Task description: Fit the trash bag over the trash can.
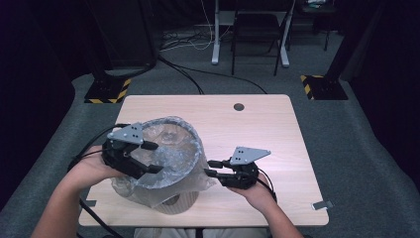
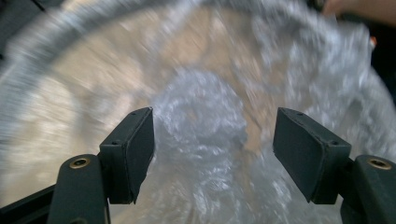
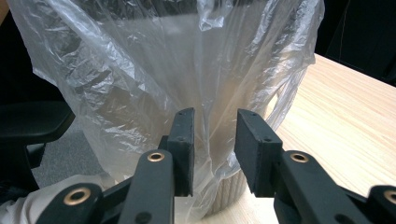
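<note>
My left gripper (image 1: 151, 157) sits at the left of the table (image 1: 277, 144), over the near-left rim of the bin (image 1: 171, 201), a pale ribbed tub that stands near the table's front edge, a little left of centre. A clear plastic bag (image 1: 171, 148) lines the bin, its top folded over the rim and its loose skirt hanging down the outside. In my left gripper view the jaws stand wide apart with nothing pinched; between them I look down into the bin at a crumpled bunch of plastic (image 2: 201, 121) against the tan inside, the whole picture smeared with blur. To the right of the bin, my right gripper (image 1: 213, 167) points left at the bag's outer side, its tips just beside the hanging film. In my right gripper view (image 3: 214, 140) the jaws stand partly apart, with the draped plastic (image 3: 140, 84) in front of them; I cannot tell whether the pads touch it. Bare wood lies to the right.
</note>
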A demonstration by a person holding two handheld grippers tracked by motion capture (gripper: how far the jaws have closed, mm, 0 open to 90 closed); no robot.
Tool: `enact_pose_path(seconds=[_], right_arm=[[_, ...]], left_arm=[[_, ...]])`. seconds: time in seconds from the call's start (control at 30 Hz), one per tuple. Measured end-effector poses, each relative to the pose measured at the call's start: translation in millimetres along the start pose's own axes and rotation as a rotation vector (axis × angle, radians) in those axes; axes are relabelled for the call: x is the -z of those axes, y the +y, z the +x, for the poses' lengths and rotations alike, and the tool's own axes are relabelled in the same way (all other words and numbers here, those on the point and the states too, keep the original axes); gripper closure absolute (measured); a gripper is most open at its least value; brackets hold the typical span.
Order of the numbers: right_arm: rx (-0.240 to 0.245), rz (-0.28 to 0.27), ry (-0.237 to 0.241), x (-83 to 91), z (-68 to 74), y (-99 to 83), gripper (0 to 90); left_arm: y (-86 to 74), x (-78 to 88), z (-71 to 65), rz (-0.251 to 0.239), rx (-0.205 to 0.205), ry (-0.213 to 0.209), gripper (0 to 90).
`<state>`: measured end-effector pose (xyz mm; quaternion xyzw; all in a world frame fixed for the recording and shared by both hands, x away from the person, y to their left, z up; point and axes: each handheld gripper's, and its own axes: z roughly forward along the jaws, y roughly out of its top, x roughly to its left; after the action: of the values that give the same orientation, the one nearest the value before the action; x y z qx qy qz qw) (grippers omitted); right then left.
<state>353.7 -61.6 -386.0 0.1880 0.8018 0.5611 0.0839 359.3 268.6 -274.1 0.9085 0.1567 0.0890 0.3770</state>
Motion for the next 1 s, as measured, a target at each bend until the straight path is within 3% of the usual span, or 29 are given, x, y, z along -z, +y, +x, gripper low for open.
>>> enact_pose_path(seconds=[0.1, 0.17, 0.27, 0.33, 0.5, 0.67, 0.73, 0.87, 1.0], right_arm=[[0.000, -0.003, -0.002, 0.6, -0.3, 0.6, 67.0], [-0.002, -0.004, -0.003, 0.7, -0.6, 0.4, 66.9], [-0.005, -0.006, -0.005, 0.6, -1.1, -0.1, 66.7], [-0.009, -0.007, -0.008, 0.1, -1.5, -0.8, 66.2], [-0.008, -0.005, -0.007, -1.0, -0.9, -1.6, 65.9], [-0.010, -0.008, -0.008, -0.3, -1.7, -1.6, 65.1], [-0.010, -0.007, -0.010, -0.3, -2.0, -1.4, 64.7], [-0.011, -0.009, -0.011, 0.1, -1.9, -1.2, 64.6], [-0.009, -0.009, -0.011, 0.4, -1.7, -0.6, 64.6]], left_arm=[[4.9, 10.5, 0.5, -0.070, 0.013, 0.005, 29.2], [5.7, 10.7, -1.9, -0.083, 0.005, -0.016, 29.6], [1.4, 0.0, -3.5, -0.037, 0.002, -0.072, 29.9], [-3.0, -7.2, -1.9, 0.008, 0.020, -0.087, 30.7], [-8.5, -14.2, 0.6, 0.051, 0.079, -0.078, 30.7], [-9.9, -16.6, 0.8, 0.053, 0.093, -0.064, 30.4], [-10.0, -19.5, 1.1, 0.073, 0.089, -0.038, 30.7], [-9.0, -20.3, 1.0, 0.100, 0.074, -0.025, 32.8], [-10.5, -19.9, 1.2, 0.096, 0.097, -0.020, 34.3]])
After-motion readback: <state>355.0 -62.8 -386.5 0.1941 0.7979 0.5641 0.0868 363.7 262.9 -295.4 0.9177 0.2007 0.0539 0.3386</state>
